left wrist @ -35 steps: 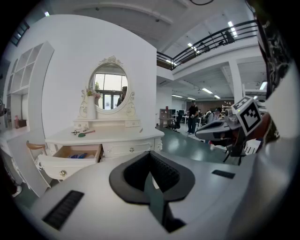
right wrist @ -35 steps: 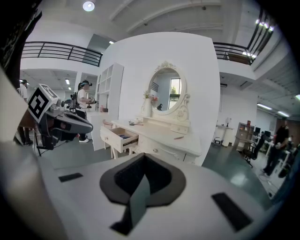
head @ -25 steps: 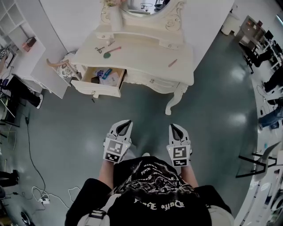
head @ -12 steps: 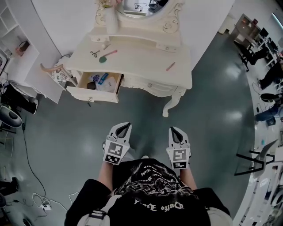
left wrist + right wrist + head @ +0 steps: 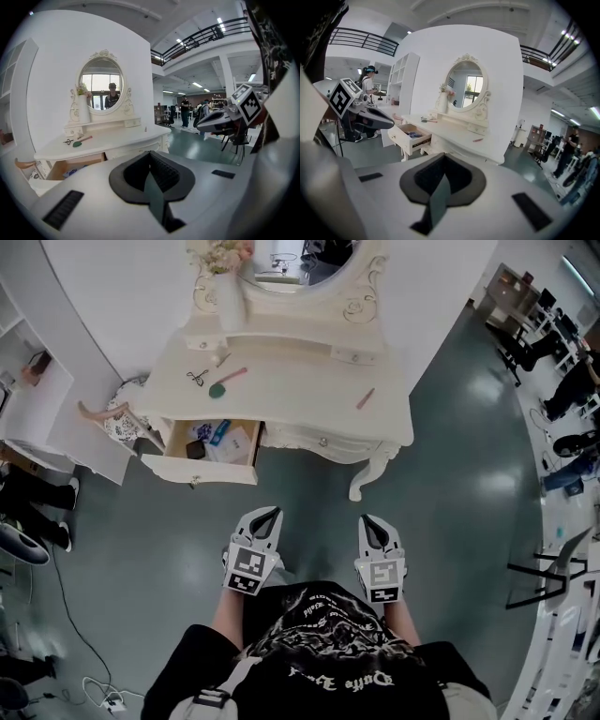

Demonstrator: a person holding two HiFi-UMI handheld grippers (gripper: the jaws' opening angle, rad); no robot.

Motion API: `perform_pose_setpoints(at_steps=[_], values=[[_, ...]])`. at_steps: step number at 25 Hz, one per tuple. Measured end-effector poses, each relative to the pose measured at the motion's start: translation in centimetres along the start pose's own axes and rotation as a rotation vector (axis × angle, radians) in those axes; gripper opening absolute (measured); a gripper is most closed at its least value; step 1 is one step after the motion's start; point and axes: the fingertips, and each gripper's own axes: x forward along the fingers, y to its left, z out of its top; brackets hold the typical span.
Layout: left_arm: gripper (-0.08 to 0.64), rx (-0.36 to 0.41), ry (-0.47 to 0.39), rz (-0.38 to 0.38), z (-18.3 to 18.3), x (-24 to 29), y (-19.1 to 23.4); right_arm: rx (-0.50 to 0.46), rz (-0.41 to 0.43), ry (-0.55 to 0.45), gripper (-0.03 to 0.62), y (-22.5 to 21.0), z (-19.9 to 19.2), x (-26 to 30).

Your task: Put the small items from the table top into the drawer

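Jaws of the white left gripper (image 5: 266, 514) were pressed together, nothing between them. Same for the white right gripper (image 5: 371, 521): jaws together, empty. Both were held low in front of the person's black printed T-shirt (image 5: 319, 634), side by side but apart, tips aimed fwd toward the furniture, each w/ its marker cube facing up. Neither touched anything. Both hung over the glossy grey-green floor (image 5: 450, 465), well short of the table.

Ahead stood the cream-white carved dressing table (image 5: 300, 395) w/ an oval mirror (image 5: 302, 259) at the back. Its left-hand wooden drawer (image 5: 199, 470) was pulled out, open. Inside lay a blue packet (image 5: 218, 430), a small black item (image 5: 195, 450) and something white; couldn't tell more.

On the table top, left part, behind the drawer, lay a green-headed brush w/ pink handle (image 5: 225, 383). Just beside it to the left was a small black metal tool w/ finger loops (image 5: 197, 377), too small to tell which kind. Well apart, on the right part near the front edge, lay a slim pink stick (image 5: 366, 398), tilted. A tall white vase w/ pale flowers (image 5: 225, 296) stood at the back left, beside the mirror.
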Motion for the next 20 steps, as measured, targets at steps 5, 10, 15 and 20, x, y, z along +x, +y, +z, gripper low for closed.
perform_pose_setpoints(at_steps=[5, 10, 15, 20], values=[[0.015, 0.002, -0.006, -0.010, 0.2, 0.8, 3.4, 0.005, -0.015, 0.003, 0.011, 1.1, 1.5, 2.4], [0.015, 0.019, -0.005, -0.040, 0.0, 1.0, 5.6, 0.024, -0.043, 0.010, 0.012, 2.1, 2.4, 4.0], [0.015, 0.022, -0.019, -0.058, 0.4, 1.2, 7.6, 0.041, -0.070, 0.002, 0.011, 2.7, 3.4, 5.3], [0.015, 0.014, -0.025, -0.051, 0.4, 1.2, 9.2, 0.056, -0.085, -0.002, 0.012, 3.2, 4.0, 6.2]])
